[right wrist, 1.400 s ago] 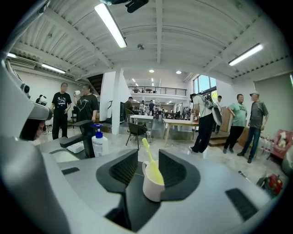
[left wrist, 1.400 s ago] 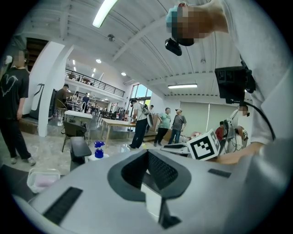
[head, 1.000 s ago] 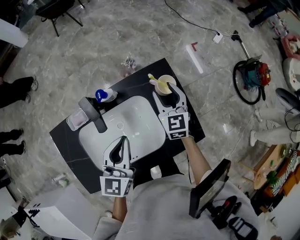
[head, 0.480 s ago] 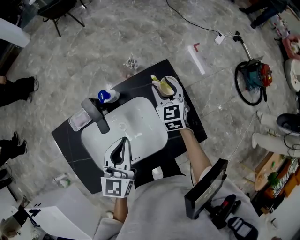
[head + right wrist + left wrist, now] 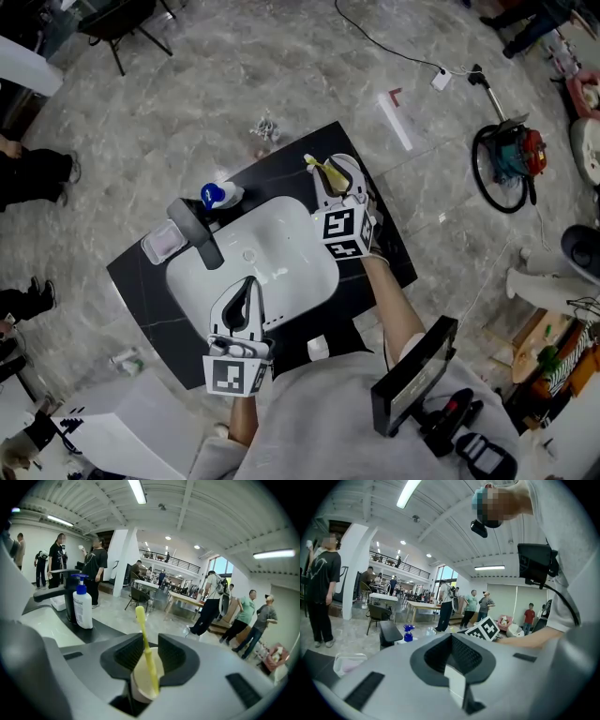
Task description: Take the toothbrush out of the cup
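A cream cup (image 5: 332,174) with a yellow toothbrush (image 5: 316,165) leaning in it stands at the far right corner of the black counter (image 5: 141,298). My right gripper (image 5: 337,176) reaches around it. Its jaws have just been closing, and in the right gripper view both pads press the cup (image 5: 142,682), with the toothbrush (image 5: 146,654) rising between them. My right gripper (image 5: 149,645) holds the cup, not the brush. My left gripper (image 5: 248,281) hovers over the near edge of the white sink (image 5: 281,234), its tips together with nothing held; the left gripper view shows the left gripper (image 5: 452,638) the same.
A dark faucet (image 5: 195,232) stands at the sink's left, with a blue-capped pump bottle (image 5: 215,194) behind it and a clear box (image 5: 158,244) beside it. A small white object (image 5: 317,349) lies at the counter's front edge. A vacuum (image 5: 506,155) and cables lie on the floor to the right.
My right gripper has slid forward around the cup and its jaws have narrowed onto it. The left gripper has stayed where it was.
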Motion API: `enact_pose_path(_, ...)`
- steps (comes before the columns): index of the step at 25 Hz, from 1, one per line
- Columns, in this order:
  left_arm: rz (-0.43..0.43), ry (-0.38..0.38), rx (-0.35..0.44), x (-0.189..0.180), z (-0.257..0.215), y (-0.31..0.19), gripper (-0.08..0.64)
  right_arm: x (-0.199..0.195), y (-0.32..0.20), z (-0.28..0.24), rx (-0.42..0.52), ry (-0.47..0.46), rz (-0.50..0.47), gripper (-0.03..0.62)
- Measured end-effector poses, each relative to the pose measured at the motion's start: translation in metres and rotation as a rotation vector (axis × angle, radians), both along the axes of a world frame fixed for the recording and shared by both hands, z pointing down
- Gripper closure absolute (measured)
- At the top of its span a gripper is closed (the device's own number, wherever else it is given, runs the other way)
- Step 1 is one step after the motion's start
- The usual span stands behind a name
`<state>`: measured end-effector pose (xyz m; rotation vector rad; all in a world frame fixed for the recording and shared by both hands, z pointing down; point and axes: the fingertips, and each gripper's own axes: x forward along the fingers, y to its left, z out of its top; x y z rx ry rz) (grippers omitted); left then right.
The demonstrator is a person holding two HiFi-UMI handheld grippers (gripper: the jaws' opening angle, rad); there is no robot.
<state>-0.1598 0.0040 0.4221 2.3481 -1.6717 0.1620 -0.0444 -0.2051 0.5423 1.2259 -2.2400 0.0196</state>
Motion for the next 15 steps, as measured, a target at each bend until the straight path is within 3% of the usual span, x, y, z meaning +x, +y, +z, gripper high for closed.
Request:
enact_pose_path(3, -0.002, -0.001, 0.000, 0.000, 0.000, 0.001, 0.557, 0.004, -0.002, 0.002, 0.013, 0.045, 0.013, 0.549)
enact_pose_path(5, -0.004, -0.002, 0.000, -0.001, 0.000, 0.000, 0.557, 0.004, -0.003, 0.001, 0.020, 0.047, 0.013, 0.554)
enact_pose_path(15, 0.001, -0.004, 0.007, -0.002, 0.001, -0.002, 0.557, 0.017, -0.002, -0.021, 0.063, -0.122, 0.065, 0.566)
